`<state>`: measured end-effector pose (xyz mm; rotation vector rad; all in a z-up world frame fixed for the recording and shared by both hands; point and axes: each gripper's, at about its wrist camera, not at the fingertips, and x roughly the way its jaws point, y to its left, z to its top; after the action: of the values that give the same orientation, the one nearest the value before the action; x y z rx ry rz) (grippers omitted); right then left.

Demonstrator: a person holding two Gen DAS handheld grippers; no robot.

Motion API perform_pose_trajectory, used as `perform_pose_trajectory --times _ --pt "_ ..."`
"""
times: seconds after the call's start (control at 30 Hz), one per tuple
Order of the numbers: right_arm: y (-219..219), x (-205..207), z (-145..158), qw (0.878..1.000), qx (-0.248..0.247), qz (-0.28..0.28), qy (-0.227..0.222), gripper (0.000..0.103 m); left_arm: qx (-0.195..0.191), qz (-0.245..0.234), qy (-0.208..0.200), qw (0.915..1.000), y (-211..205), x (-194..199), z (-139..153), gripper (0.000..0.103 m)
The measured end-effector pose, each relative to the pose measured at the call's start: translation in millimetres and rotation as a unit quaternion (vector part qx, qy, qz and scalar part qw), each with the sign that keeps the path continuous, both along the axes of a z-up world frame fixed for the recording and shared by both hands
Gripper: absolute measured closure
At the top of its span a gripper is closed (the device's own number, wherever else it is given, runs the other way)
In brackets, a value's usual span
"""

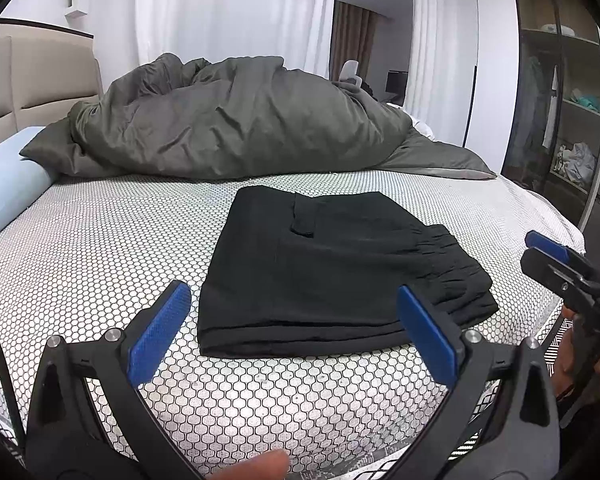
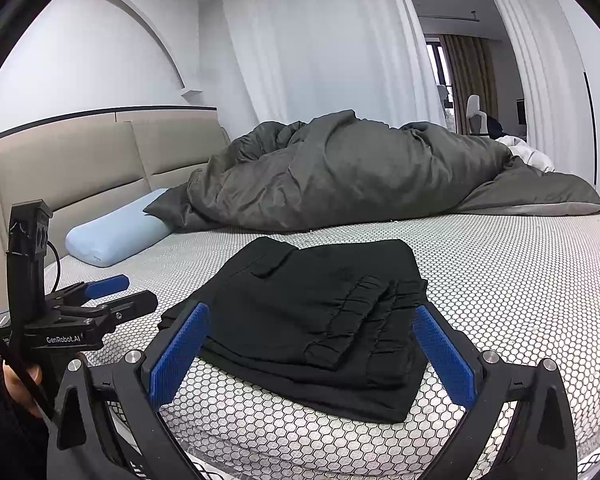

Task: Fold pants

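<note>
Left wrist view: right hand-held gripper (image 1: pixel 548 250) cut off beside folded pants (image 1: pixel 332 272).

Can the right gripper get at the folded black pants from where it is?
Probably yes: the right gripper is open, facing the folded black pants, with only honeycomb-patterned mattress around them.

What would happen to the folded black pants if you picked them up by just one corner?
The black pants would probably flop open: they are soft cloth, stacked in loose layers with a gathered elastic cuff on top. They look light, so lifting should be easy. Pushed along the honeycomb-patterned mattress, the layers might slide apart. Both the left gripper and right gripper are open, touching nothing.
</note>
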<state>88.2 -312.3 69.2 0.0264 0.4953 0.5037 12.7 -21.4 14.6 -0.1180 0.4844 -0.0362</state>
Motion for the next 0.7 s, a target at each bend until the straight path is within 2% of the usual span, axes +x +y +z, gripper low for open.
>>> perform_pose_trajectory --times 0.7 --pt "0.0 -0.1 -0.7 1.0 -0.001 0.001 -0.001 0.0 0.001 0.0 -0.001 1.0 -2.2 0.2 -1.0 0.001"
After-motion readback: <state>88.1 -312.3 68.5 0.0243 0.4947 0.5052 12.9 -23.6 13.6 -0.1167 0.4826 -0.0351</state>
